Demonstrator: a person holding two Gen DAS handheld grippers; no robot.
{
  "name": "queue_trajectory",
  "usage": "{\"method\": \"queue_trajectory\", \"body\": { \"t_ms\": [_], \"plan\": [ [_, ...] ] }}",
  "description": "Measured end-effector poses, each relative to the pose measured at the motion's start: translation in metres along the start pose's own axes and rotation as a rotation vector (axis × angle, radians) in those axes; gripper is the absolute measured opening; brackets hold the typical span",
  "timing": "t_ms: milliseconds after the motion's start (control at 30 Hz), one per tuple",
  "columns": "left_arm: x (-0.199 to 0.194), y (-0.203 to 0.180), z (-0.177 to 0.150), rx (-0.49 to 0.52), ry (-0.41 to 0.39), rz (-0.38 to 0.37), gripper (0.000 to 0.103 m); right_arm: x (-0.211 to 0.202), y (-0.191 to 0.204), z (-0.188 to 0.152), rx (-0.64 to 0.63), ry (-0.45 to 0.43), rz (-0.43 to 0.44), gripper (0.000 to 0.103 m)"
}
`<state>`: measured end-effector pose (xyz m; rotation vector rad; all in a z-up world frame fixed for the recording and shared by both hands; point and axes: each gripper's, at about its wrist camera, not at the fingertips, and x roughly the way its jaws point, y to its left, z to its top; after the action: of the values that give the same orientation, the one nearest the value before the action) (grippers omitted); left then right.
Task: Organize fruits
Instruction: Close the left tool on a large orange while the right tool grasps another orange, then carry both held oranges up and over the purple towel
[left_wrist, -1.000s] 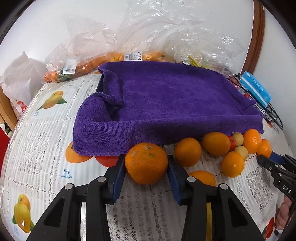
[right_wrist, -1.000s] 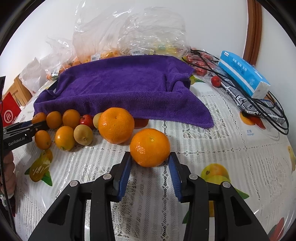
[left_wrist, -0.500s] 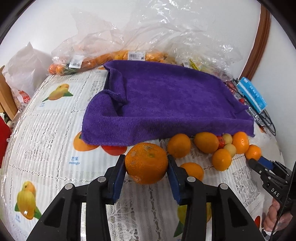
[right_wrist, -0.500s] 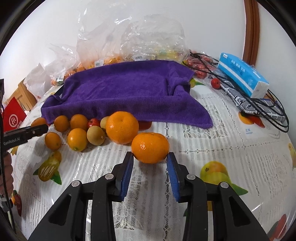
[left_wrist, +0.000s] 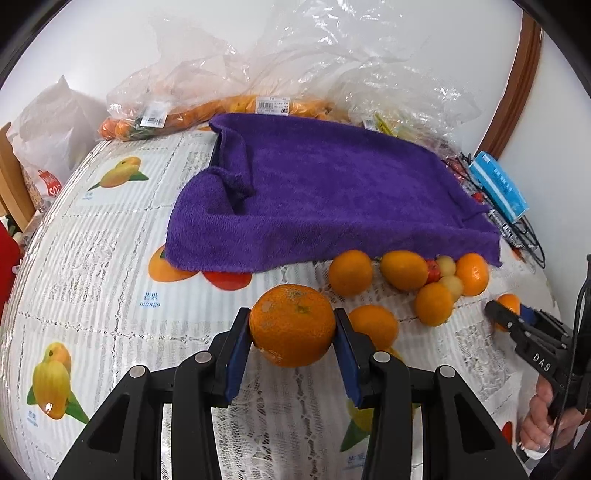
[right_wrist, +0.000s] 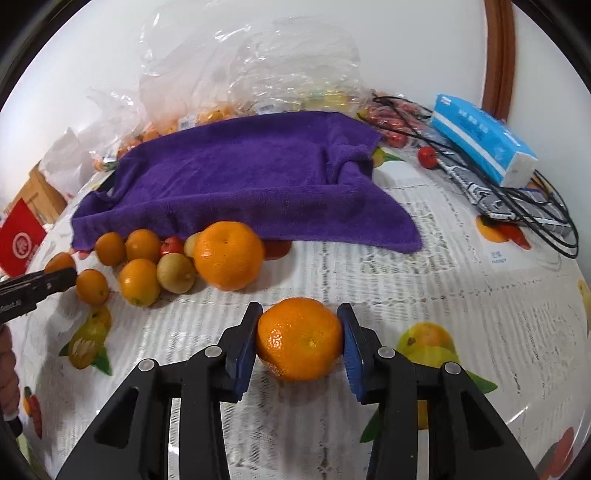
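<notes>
My left gripper is shut on a large orange and holds it just above the tablecloth, short of the purple towel. My right gripper has a second orange between its blue pads; both pads touch it while the jaws are opening slightly. Beside it, a third big orange rests against the towel. A cluster of small oranges and pale round fruits lies along the towel's front edge. The left gripper's fingers show at the left edge of the right wrist view.
Clear plastic bags of fruit line the wall behind the towel. A blue tissue pack and black cables lie at the right. A red and white bag stands off the table's left side. The fruit-print tablecloth is bare at the left.
The left gripper drew back a little with its orange, so the towel looks farther. The right gripper's orange, ahead of the fingertips half a second ago, now sits deep between the pads.
</notes>
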<state>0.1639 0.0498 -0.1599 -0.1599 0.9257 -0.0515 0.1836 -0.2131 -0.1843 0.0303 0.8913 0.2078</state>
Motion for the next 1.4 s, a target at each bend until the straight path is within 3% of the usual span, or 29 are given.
{"method": "queue_trajectory", "body": {
  "t_ms": [233, 600, 1000, 1400],
  "plan": [
    [-0.013, -0.014, 0.021, 0.005, -0.020, -0.013, 0.041, -0.022, 0.004, 0.013, -0.008, -0.040, 0.014, 0.041],
    [-0.022, -0.031, 0.074, 0.014, -0.060, -0.024, 0.041, -0.046, 0.019, 0.076, -0.042, -0.169, -0.001, 0.041],
    [0.006, -0.027, 0.112, 0.015, -0.033, -0.024, 0.041, -0.019, 0.020, 0.130, -0.014, -0.194, -0.019, 0.041],
    [0.035, -0.024, 0.140, 0.016, -0.014, -0.018, 0.041, 0.022, 0.021, 0.157, -0.022, -0.162, -0.031, 0.041]
  ]
}}
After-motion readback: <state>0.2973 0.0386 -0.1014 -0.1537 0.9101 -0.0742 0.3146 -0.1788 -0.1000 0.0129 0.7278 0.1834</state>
